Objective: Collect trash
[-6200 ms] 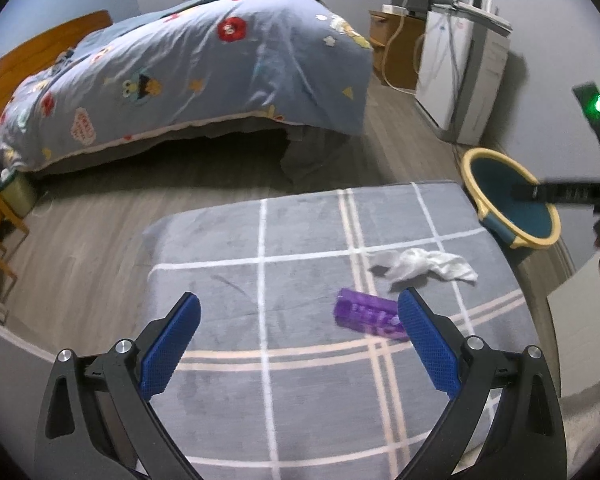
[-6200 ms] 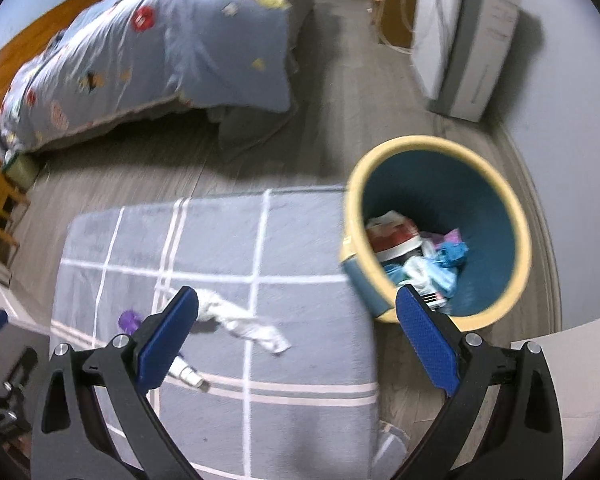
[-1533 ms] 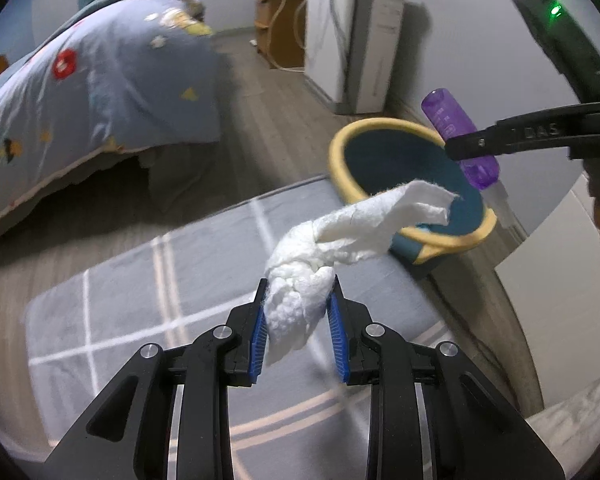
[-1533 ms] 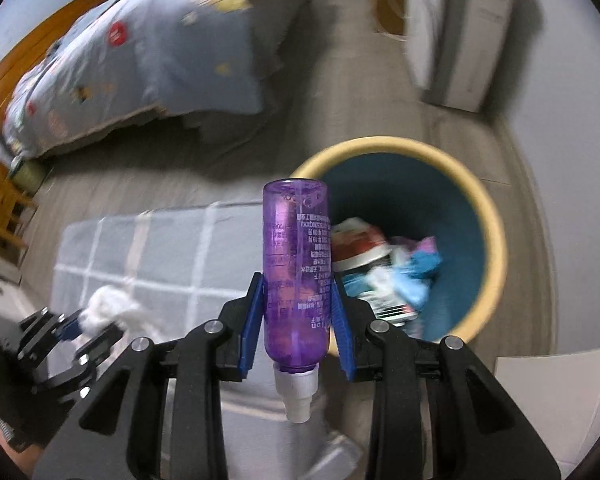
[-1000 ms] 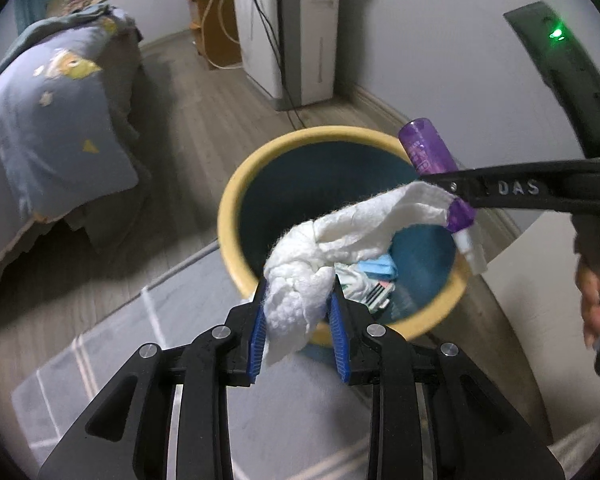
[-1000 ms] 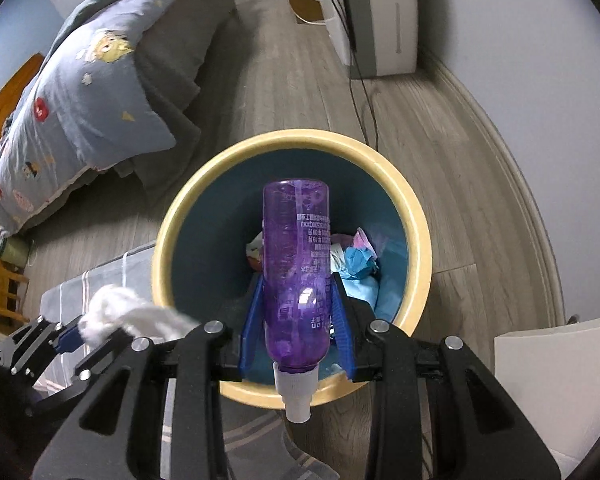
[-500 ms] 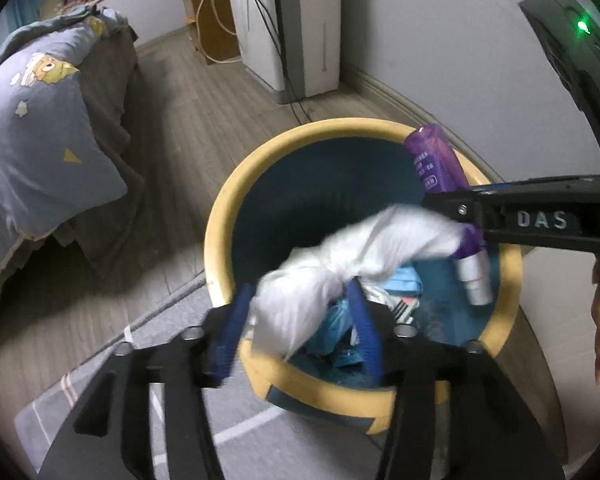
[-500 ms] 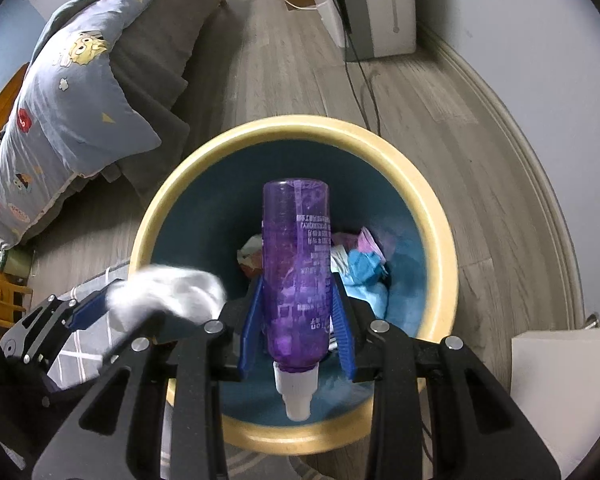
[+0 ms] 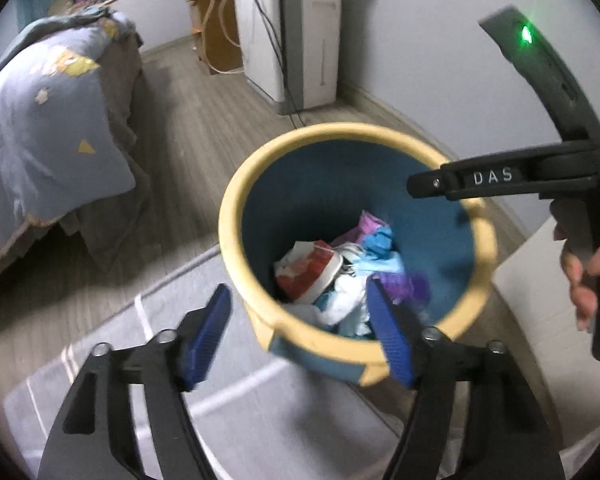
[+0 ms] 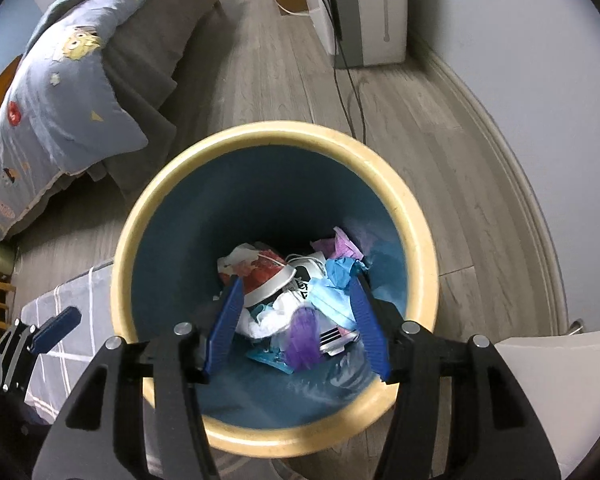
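A blue trash bin with a yellow rim (image 9: 236, 184) (image 10: 284, 136) stands on the floor beside the grey rug. Inside lie the purple spray bottle (image 10: 302, 338) (image 9: 410, 286), the white crumpled tissue (image 10: 270, 318) (image 9: 346, 298) and other trash such as a red and white cup (image 10: 266, 280). My left gripper (image 9: 300, 334) is open and empty at the bin's near rim. My right gripper (image 10: 296, 324) is open and empty above the bin's mouth; it also shows in the left wrist view (image 9: 416, 188).
A bed with a blue patterned quilt (image 9: 40, 120) (image 10: 64, 92) stands to the left. A white appliance (image 9: 300, 32) (image 10: 364, 8) with a cable stands against the far wall. The grey checked rug (image 9: 180, 380) lies under my left gripper. A white surface (image 10: 560, 380) is at the right.
Both grippers have opened. The tissue has dropped from the left gripper and the purple bottle from the right gripper into the bin.
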